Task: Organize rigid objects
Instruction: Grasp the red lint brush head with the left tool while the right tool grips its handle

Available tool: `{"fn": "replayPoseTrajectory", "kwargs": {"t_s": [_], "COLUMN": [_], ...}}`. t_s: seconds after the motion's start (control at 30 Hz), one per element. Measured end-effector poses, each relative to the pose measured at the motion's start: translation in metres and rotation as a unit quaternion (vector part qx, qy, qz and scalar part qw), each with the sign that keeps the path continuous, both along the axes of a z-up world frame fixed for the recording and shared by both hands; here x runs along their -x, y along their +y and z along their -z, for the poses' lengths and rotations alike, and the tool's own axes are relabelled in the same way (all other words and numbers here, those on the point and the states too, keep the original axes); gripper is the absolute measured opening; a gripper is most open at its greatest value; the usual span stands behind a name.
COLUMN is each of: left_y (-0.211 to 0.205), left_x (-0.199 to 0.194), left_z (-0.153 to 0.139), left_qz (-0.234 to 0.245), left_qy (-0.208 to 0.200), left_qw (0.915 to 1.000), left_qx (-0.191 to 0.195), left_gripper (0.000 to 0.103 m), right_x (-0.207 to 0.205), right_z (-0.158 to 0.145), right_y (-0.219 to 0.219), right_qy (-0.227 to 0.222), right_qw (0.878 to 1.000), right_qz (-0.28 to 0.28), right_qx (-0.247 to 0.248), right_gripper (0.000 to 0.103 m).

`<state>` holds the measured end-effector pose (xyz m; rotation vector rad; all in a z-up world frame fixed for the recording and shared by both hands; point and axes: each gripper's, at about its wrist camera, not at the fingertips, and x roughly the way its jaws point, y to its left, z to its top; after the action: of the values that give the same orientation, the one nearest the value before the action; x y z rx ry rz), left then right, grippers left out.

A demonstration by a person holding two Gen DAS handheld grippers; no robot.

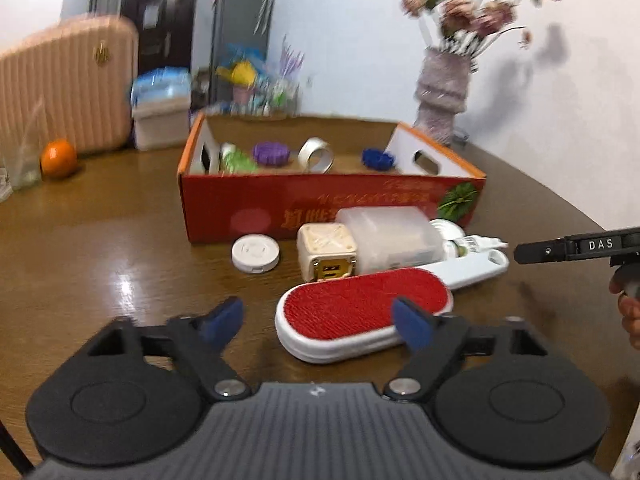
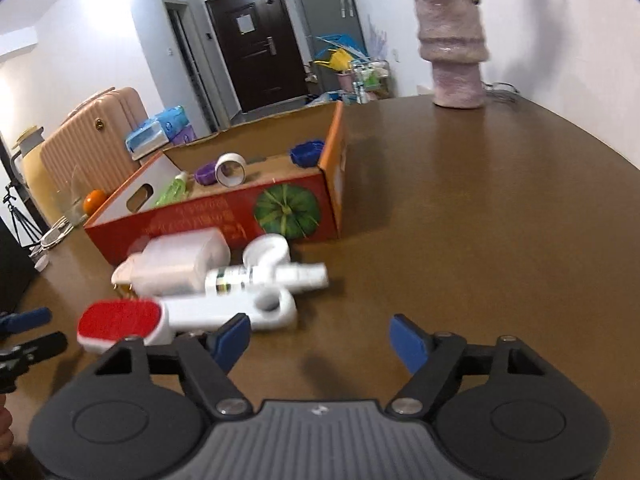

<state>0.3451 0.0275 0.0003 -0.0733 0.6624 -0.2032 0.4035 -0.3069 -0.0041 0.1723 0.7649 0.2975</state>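
Between left claw [image 1: 320, 320] fingers, lint brush [image 1: 362, 312]

Brown wood worktop [image 2: 480, 220] carried a pink textured vase [image 2: 454, 48] of flowers at the far edge. Peach ribbed suitcase [image 1: 68, 84], orange [image 1: 59, 158] and dark door [image 2: 256, 44] sat behind.

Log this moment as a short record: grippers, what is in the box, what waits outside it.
left gripper: open, empty, over the lint brush
right gripper: open, empty, over bare table
box: red cardboard, open top
in box: purple disc, tape roll, blue piece, green item
outside box: white round lid, beige cube, translucent case, white bottle
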Motion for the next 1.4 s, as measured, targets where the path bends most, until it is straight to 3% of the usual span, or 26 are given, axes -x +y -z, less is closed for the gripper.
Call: {"fn": "replayPoseTrajectory", "kwargs": {"t_s": [0.07, 0.13, 0.23, 0.47, 0.57, 0.67, 1.03, 1.27, 1.4], "left_y": [0.002, 0.005, 0.012, 0.022, 0.021, 0.019, 0.009, 0.010, 0.010], "left_x": [-0.012, -0.019, -0.023, -0.026, -0.024, -0.014, 0.032, 0.081, 0.122], "left_z": [0.005, 0.010, 0.015, 0.023, 0.022, 0.023, 0.013, -0.002, -0.024], "left_qz": [-0.001, 0.004, 0.002, -0.008, -0.015, -0.014, -0.029, -0.035, -0.032], "left_qy": [0.020, 0.023, 0.032, 0.041, 0.031, 0.005, -0.009, -0.038, -0.094], "left_qw": [0.9997, 0.9991, 0.9968, 0.9909, 0.9910, 0.9934, 0.9947, 0.9927, 0.9897], "left_qx": [0.014, 0.035, 0.073, 0.128, 0.129, 0.114, 0.098, 0.109, 0.103], "left_gripper": [0.071, 0.068, 0.065, 0.064, 0.063, 0.063, 0.060, 0.059, 0.059], "right_x": [-0.015, -0.025, -0.034, -0.035, -0.033, -0.026, 0.015, 0.059, 0.094], "right_z": [0.002, 0.006, 0.015, 0.016, 0.015, 0.013, 0.012, -0.006, -0.026], "right_y": [0.006, 0.011, 0.014, 0.013, 0.018, 0.022, 0.019, 0.021, 0.026], "right_qy": [0.000, 0.007, 0.018, 0.026, 0.035, 0.041, 0.044, 0.009, -0.029], "right_qw": [1.000, 1.000, 1.000, 0.999, 0.999, 0.998, 0.999, 1.000, 0.999], "right_qz": [-0.004, -0.017, -0.022, -0.031, -0.040, -0.040, -0.017, -0.005, -0.002], "right_qx": [-0.001, -0.001, -0.004, -0.003, -0.002, -0.009, -0.024, -0.023, -0.013], "right_gripper": [0.071, 0.053, 0.041, 0.036, 0.014, 0.012, 0.011, 0.012, 0.012]}}
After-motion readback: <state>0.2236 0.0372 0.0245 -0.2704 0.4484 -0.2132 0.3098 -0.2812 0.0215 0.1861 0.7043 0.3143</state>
